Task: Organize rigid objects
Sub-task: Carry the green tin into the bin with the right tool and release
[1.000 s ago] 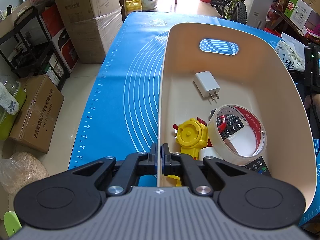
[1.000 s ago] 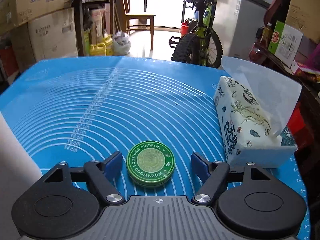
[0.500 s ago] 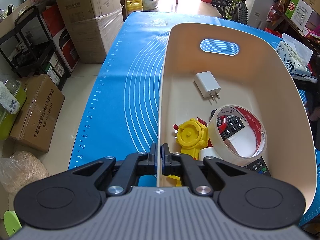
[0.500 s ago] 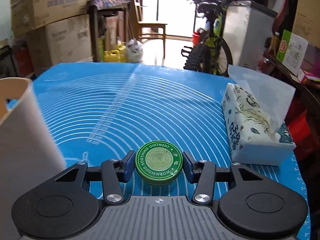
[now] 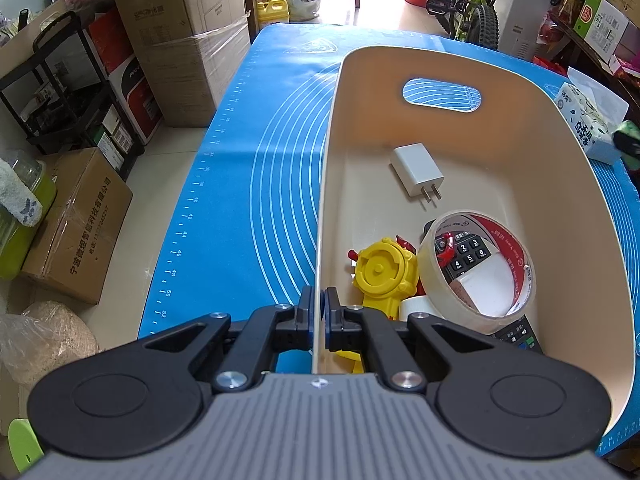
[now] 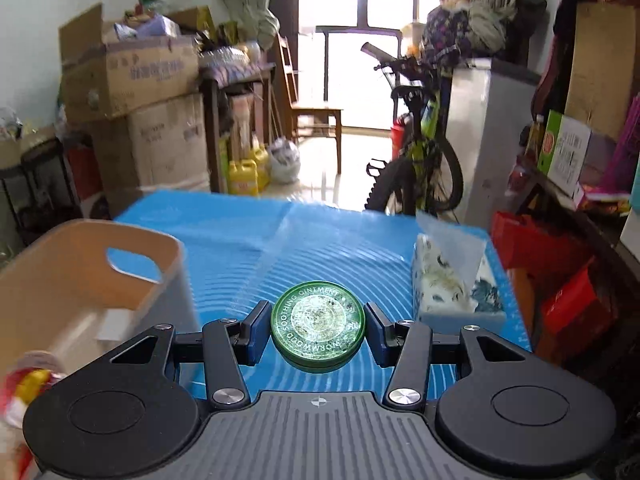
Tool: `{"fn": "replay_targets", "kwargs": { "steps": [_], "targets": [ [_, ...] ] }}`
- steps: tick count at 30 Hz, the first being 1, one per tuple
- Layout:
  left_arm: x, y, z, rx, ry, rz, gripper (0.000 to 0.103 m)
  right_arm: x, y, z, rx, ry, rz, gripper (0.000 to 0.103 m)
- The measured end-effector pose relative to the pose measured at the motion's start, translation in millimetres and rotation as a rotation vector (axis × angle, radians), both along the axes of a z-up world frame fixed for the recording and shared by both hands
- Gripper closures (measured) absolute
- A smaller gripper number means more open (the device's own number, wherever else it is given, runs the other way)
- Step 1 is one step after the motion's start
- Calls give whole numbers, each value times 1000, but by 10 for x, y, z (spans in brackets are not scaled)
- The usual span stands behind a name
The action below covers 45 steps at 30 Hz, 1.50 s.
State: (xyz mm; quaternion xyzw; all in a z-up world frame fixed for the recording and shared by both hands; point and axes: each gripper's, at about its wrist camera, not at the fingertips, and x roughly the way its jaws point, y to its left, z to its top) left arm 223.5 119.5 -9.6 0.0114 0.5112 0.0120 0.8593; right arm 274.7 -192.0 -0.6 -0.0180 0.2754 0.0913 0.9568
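above the worktop, the right hand-held gripper (image 6: pixel 318 330) pinches the green tin (image 6: pixel 318 325) by its rim; it could slip out before reaching the bin (image 6: pixel 80 280), whose wall the left hand-held gripper (image 5: pixel 319 316) clamps.

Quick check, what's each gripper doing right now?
Left gripper: closed on the near rim of the beige bin.
Right gripper: closed on the green ointment tin, held above the blue mat.
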Motion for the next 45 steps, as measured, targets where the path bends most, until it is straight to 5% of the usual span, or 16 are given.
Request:
{"fn": "replay_targets", "kwargs": {
  "steps": [11, 24, 36, 45],
  "targets": [
    [6, -3, -2, -2, 2, 3, 97, -371, 885, 420, 24, -18, 229, 49],
    [7, -2, -2, 2, 2, 2, 97, -363, 1629, 64, -14, 169, 357, 49],
    [20, -25, -1, 19, 1, 1, 96, -287, 1845, -286, -95, 359, 375, 49],
    [22, -42, 12, 28, 3, 13, 95, -341, 1730, -215, -44, 355, 349, 36]
  ]
}}
